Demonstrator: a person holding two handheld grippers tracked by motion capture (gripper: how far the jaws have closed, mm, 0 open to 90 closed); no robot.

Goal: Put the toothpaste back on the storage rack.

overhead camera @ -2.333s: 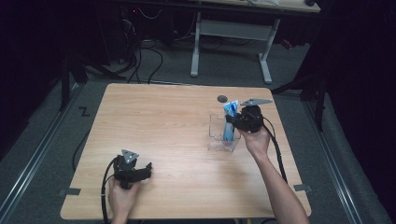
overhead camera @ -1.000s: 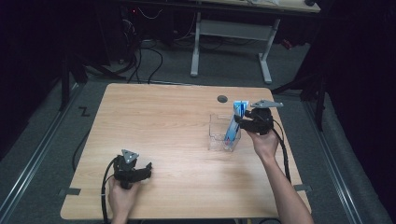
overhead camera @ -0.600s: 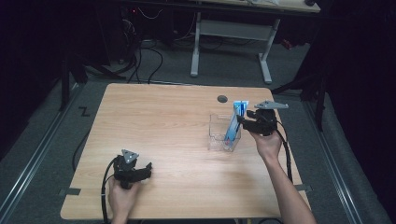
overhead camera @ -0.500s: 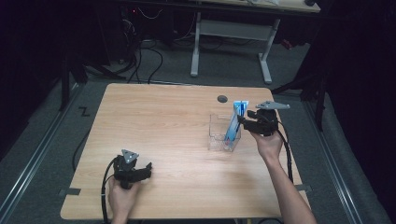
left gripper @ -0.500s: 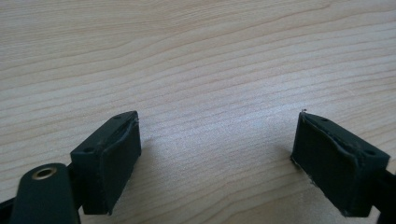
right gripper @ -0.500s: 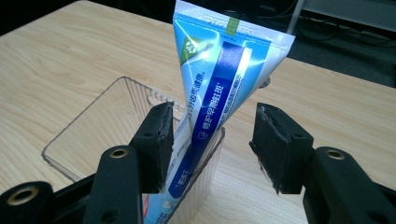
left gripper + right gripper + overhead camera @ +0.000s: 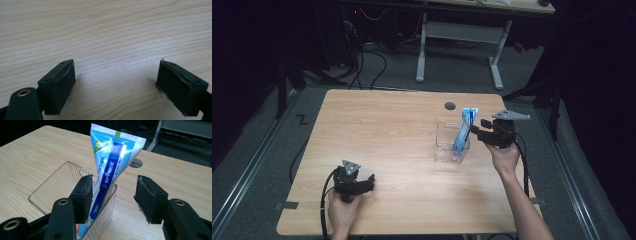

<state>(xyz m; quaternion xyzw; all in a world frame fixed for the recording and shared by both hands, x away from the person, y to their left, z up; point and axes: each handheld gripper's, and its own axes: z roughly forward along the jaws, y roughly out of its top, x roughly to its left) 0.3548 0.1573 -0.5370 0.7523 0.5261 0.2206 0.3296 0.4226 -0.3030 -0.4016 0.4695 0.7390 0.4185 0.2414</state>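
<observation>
On the table (image 7: 402, 130), one toothpaste tube (image 7: 110, 167) stands in one clear box (image 7: 62, 187); both hand-held grippers (image 7: 112, 195) gape.

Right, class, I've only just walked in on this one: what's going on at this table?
A person works at a wooden table with a gripper in each hand. A blue and white toothpaste tube stands tilted in a clear plastic holder, leaning on its rim. The right gripper sits just behind the holder, fingers open and apart from the tube, so the tube looks freshly placed. The left gripper rests open over bare tabletop near the front edge.
</observation>
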